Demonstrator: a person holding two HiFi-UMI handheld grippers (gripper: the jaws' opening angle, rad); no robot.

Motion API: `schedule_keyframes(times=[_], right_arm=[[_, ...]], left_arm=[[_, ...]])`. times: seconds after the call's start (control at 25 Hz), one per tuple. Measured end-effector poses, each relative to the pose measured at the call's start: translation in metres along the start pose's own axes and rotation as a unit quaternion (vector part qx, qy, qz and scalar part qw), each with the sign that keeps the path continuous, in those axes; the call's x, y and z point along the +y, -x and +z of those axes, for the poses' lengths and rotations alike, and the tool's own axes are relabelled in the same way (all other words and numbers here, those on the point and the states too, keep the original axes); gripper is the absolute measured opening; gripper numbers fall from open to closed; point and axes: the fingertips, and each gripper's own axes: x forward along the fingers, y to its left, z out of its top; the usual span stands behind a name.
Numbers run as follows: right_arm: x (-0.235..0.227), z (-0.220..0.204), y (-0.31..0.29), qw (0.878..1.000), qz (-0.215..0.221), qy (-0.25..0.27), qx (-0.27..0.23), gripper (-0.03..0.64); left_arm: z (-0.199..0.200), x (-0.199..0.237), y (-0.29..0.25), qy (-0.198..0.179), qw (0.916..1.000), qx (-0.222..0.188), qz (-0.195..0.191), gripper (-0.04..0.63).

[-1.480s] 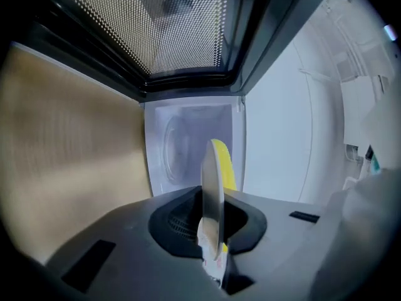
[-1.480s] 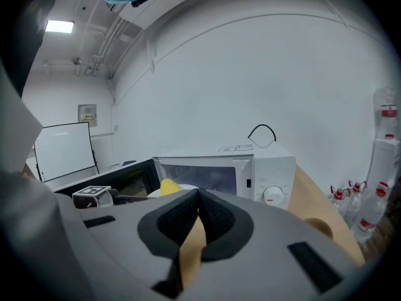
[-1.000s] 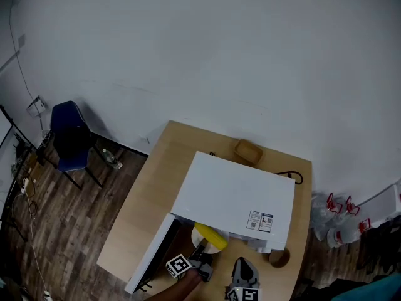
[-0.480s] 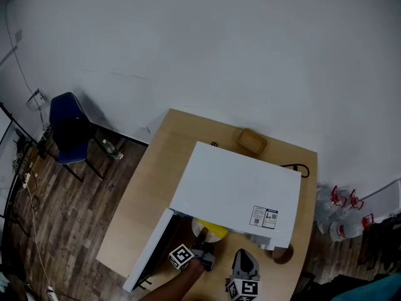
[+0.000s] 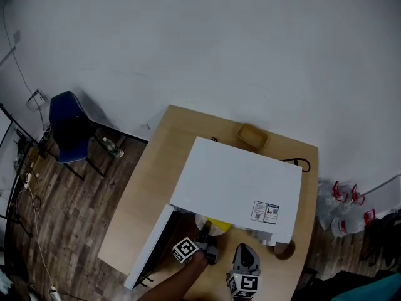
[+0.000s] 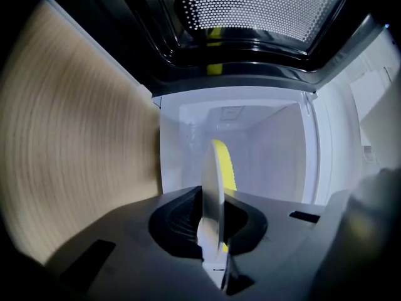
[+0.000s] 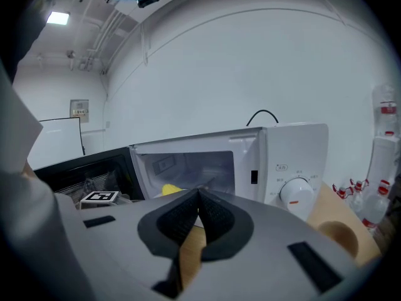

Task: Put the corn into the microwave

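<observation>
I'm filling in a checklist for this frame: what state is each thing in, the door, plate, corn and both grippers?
Microwave door: open, swung wide.
Plate: clamped by its rim, partly inside the microwave.
Corn: lying on the plate.
Left gripper: jaws shut on the plate.
Right gripper: jaws shut, empty.

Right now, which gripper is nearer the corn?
Left. The left gripper is shut on the plate that carries the corn, at the open microwave mouth. The right gripper is shut and empty, short of the opening.
</observation>
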Motion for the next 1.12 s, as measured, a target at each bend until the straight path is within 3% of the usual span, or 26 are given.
schedule_keyframes(times=[0.4, 1.12], right_arm=[[-0.002, -0.004, -0.003, 0.996, -0.016, 0.080, -0.021, 0.058], [0.007, -0.014, 0.013, 0.999, 0.007, 0.052, 0.000, 0.058]], left_arm=[[-0.001, 0.008, -0.003, 0.015, 0.9996, -0.003, 0.025, 0.020], [0.004, 0.007, -0.019, -0.004, 0.9998, -0.003, 0.020, 0.031]])
